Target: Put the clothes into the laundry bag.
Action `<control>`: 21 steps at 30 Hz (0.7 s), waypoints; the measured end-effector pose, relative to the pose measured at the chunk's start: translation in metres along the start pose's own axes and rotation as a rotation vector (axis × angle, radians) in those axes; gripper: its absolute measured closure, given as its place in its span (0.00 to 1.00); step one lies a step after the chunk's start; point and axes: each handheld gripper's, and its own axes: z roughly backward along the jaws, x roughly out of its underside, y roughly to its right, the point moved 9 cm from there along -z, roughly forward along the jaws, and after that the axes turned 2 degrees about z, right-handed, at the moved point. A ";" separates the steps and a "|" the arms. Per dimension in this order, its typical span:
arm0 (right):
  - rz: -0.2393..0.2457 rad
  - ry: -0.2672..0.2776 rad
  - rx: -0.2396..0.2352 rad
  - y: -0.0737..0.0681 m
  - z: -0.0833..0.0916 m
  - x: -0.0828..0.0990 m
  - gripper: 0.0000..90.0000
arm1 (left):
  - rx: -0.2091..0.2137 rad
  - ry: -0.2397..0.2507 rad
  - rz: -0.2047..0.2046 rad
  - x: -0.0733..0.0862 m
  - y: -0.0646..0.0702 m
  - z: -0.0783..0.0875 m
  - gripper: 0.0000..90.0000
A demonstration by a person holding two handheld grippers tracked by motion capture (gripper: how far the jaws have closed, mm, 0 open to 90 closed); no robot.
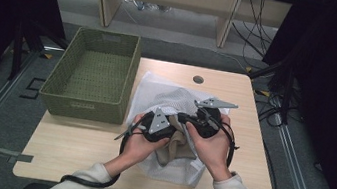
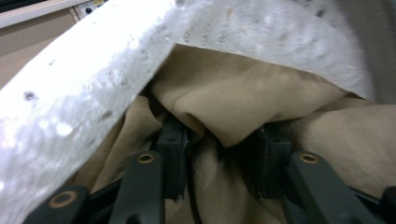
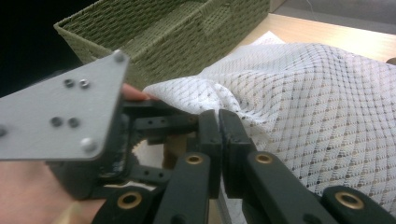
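A white mesh bag (image 1: pixel 157 87) lies on the wooden table (image 1: pixel 73 146), and a beige cloth (image 1: pixel 176 148) sticks out of its near opening. My left gripper (image 1: pixel 171 128) reaches into that opening. In the left gripper view its jaws (image 2: pixel 219 154) stand apart, with a loose fold of the beige cloth (image 2: pixel 233 93) draped between them under the lifted mesh edge (image 2: pixel 93 93). My right gripper (image 1: pixel 188 120) sits just beside it. In the right gripper view its jaws (image 3: pixel 219 122) are pressed together on the edge of the mesh bag (image 3: pixel 317 93).
A green woven basket (image 1: pixel 84 107) stands on the table's left rear corner, close to the bag, and it also shows behind the bag (image 3: pixel 187 32). The left gripper's grey plate (image 3: pixel 60 116) fills the near left of the right gripper view. A round hole (image 1: pixel 198 79) is in the tabletop behind the bag.
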 end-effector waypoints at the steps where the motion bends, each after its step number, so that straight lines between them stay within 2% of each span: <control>1: 0.000 -0.001 -0.004 0.000 0.000 0.000 1.00 | 0.002 0.002 0.003 0.000 0.001 0.003 0.65; 5: 0.000 -0.002 -0.001 0.000 0.000 0.000 1.00 | 0.020 0.006 0.003 0.000 0.008 0.015 0.61; 6: 0.013 -0.004 0.021 0.002 0.001 0.000 1.00 | 0.028 0.014 0.004 -0.001 0.011 0.020 0.60; 9: 0.007 -0.011 0.020 0.001 0.001 0.001 1.00 | 0.055 0.028 0.015 -0.001 0.020 0.030 0.59; 12: 0.013 -0.010 0.023 0.002 0.001 0.001 1.00 | 0.071 0.034 0.005 -0.001 0.026 0.037 0.58; 16: 0.013 -0.010 0.025 0.002 0.002 0.000 1.00 | 0.089 0.035 0.000 -0.002 0.035 0.040 0.52; 17: 0.004 -0.015 0.001 0.000 0.001 0.001 1.00 | 0.088 0.029 -0.002 -0.001 0.037 0.040 0.48; 18: 0.006 -0.013 0.001 0.000 0.001 0.000 1.00 | 0.090 0.028 -0.004 -0.001 0.039 0.040 0.46; 20: 0.009 -0.012 0.004 0.000 0.001 0.000 1.00 | 0.087 0.020 -0.029 0.001 0.043 0.039 0.42; 21: 0.009 -0.011 0.002 0.000 0.001 0.000 1.00 | 0.086 0.007 -0.028 0.003 0.044 0.036 0.40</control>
